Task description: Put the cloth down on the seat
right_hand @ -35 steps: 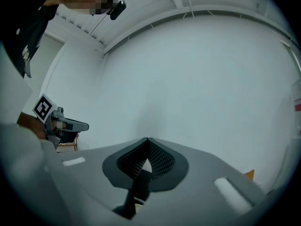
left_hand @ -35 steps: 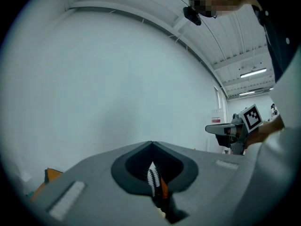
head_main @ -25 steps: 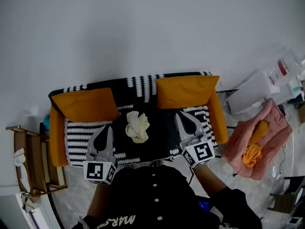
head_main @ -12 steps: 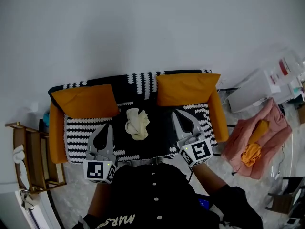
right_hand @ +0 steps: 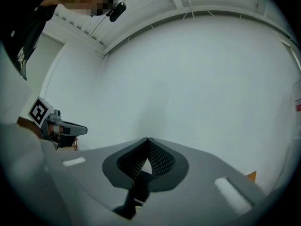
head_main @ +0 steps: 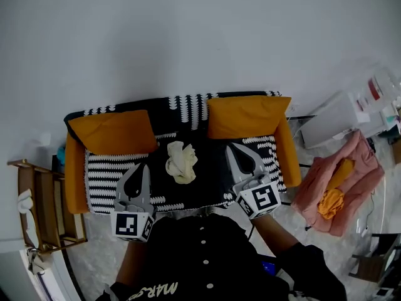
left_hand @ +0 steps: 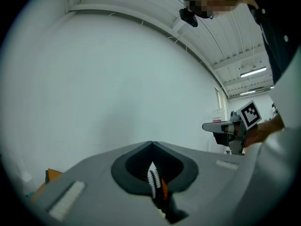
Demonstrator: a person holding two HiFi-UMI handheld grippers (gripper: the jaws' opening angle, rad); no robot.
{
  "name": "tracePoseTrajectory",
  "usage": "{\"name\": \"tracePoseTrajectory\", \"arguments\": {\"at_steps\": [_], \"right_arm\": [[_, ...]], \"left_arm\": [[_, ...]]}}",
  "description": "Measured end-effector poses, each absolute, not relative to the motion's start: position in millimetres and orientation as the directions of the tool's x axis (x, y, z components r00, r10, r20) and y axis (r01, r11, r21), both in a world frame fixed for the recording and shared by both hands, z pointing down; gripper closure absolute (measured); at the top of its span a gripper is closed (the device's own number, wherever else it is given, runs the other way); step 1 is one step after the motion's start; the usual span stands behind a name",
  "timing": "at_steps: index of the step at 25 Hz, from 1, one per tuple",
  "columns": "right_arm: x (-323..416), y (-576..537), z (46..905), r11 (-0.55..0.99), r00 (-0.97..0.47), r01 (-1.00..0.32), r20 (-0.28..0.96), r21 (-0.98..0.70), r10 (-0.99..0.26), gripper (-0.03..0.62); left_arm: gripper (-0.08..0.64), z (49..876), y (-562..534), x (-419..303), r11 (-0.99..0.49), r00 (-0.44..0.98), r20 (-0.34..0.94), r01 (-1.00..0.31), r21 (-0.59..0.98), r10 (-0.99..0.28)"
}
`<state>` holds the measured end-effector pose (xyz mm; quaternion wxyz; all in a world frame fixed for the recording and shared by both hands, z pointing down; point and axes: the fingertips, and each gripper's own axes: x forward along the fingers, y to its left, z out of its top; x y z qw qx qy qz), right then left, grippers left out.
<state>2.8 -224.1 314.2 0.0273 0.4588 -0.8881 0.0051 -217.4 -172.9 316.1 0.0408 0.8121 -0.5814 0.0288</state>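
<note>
Sofa scene: we count one seat [head_main: 103,175], two orange cushions [head_main: 111,135] [head_main: 249,116], one cloth [head_main: 180,162] at twelve o'clock, and two tools, left gripper [head_main: 145,167] and right gripper [head_main: 234,149].

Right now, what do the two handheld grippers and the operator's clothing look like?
Both the left gripper and right gripper are light grey, tapering beak-like shells with a dark teardrop cut-out. Each carries a white cube printed with black square markers at the rear. The person wears a black top with white buttons and white lettering.
</note>
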Motion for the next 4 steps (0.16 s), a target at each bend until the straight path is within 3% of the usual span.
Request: {"name": "tracePoseTrajectory", "arguments": {"at_steps": [4], "right_arm": [[-1.1,-225.7,316.3,0.583,-0.581,-0.812,0.061,0.030,-0.812,0.566]], "left_arm": [[0.560,315.9,-173.8,-216.1,-0.326,0.328,0.091,-0.945,0.034,-0.940]]}}
